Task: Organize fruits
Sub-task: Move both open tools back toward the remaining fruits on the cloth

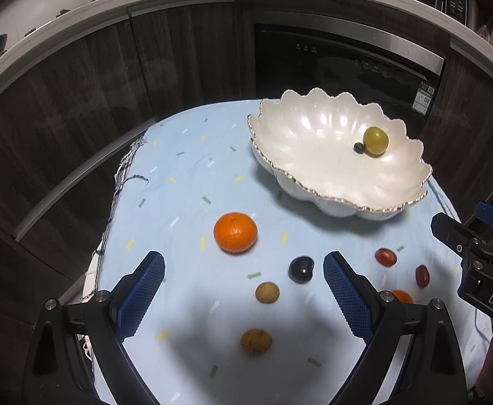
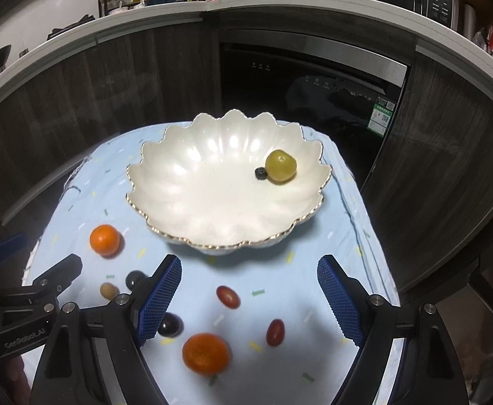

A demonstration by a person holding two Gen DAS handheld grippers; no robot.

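Note:
A white scalloped bowl (image 1: 317, 175) (image 2: 179, 199) stands on the blue cloth and holds a green grape (image 1: 375, 140) (image 2: 280, 165) and a blueberry (image 1: 359, 147) (image 2: 261, 173). In the left wrist view a mandarin (image 1: 235, 232), a dark grape (image 1: 301, 269), two brown longans (image 1: 267, 292) (image 1: 256, 341) and two red grapes (image 1: 385, 257) (image 1: 422, 275) lie on the cloth. My left gripper (image 1: 243, 283) is open and empty above the longans. My right gripper (image 2: 249, 290) is open and empty above a red grape (image 2: 228, 296), another red grape (image 2: 275, 331) and a second mandarin (image 2: 206, 353).
The blue cloth (image 1: 185, 175) (image 2: 313, 246) covers a small table whose edges drop off left and right. Dark cabinets and a black oven (image 2: 313, 77) stand behind it. The right gripper's body (image 1: 482, 263) shows at the left wrist view's right edge.

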